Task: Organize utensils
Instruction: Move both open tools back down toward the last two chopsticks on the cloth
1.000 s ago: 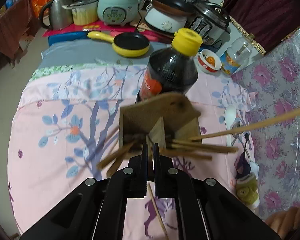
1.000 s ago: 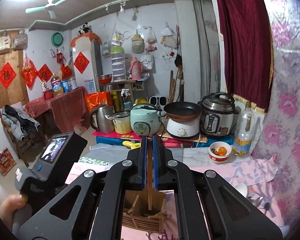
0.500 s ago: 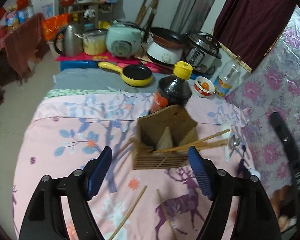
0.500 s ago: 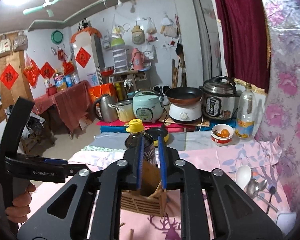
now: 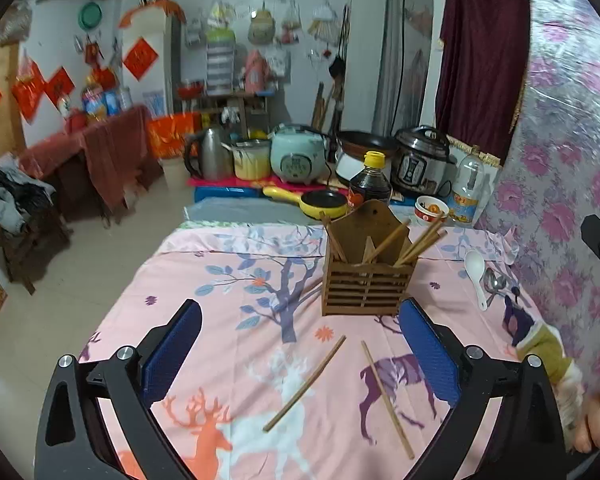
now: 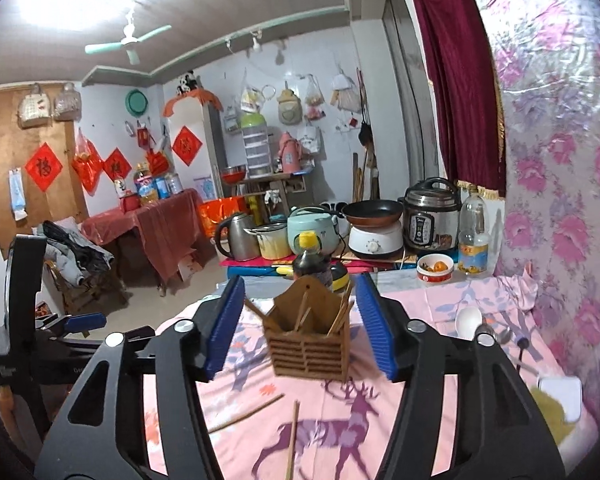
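Both grippers are hovering with jaws spread wide and empty: the left gripper is framing two loose chopsticks lying on the tablecloth in front of the wooden holder — probably the next pickups. The right gripper is bracketing the holder, where several sticks are leaning upright. Only the left view is showing the white spoon fully — beside the holder.
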`<state>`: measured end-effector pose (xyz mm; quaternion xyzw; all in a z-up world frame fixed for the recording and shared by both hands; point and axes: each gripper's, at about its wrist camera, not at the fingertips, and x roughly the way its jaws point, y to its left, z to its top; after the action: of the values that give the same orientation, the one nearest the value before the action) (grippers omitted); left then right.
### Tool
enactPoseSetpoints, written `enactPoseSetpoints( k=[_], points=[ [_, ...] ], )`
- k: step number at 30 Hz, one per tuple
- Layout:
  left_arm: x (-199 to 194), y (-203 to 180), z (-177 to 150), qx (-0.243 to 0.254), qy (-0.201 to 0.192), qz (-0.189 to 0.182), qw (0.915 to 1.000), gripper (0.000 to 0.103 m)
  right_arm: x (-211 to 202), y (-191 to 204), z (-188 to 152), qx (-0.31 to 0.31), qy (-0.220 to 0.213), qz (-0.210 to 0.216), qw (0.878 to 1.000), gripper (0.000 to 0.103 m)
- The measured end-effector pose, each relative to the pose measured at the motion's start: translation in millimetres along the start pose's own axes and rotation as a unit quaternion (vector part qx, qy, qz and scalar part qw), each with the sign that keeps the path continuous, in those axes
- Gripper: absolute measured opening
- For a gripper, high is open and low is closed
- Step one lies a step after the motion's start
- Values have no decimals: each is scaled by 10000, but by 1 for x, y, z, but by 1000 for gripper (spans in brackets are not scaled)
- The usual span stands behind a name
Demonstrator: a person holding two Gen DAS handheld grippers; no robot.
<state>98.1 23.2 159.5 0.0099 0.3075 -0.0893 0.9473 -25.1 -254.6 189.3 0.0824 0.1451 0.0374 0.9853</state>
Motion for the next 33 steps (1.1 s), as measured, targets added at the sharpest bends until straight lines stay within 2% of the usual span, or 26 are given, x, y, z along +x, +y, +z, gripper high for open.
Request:
enactPoseSetpoints(
  k=[4,6,9,15,21,26,30,33],
  points=[
    [-19,-14,-38,188,-209,160,9995,97,-26,7,-31,-39,-29,-32,10000,69],
    [-18,-22,-53,341,-265,304,9986,97,-33,10,-48,-79,-60,-130,9999,76],
    [-11,-26,-72,483,-326,473,9972,97,-32,6,-68,7,-24,-146,9999,81],
    [30,-22,-91,607,-91,619,9962,97,9,-6,-99,54,519,-308,9982,81],
    [71,-8,-98,413,224,456,9979,97,46,-19,-129,222,1057,-263,9938,81],
    [101,0,-106,332,496,532,9968,97,74,-26,-155,222,1630,-275,9860,81],
    [113,7,-108,277,770,640,9946,97,88,-27,-168,256,2063,-128,9781,81],
    [115,15,-109,166,845,591,9945,97,91,-21,-173,126,2167,-113,9761,81]
  ],
)
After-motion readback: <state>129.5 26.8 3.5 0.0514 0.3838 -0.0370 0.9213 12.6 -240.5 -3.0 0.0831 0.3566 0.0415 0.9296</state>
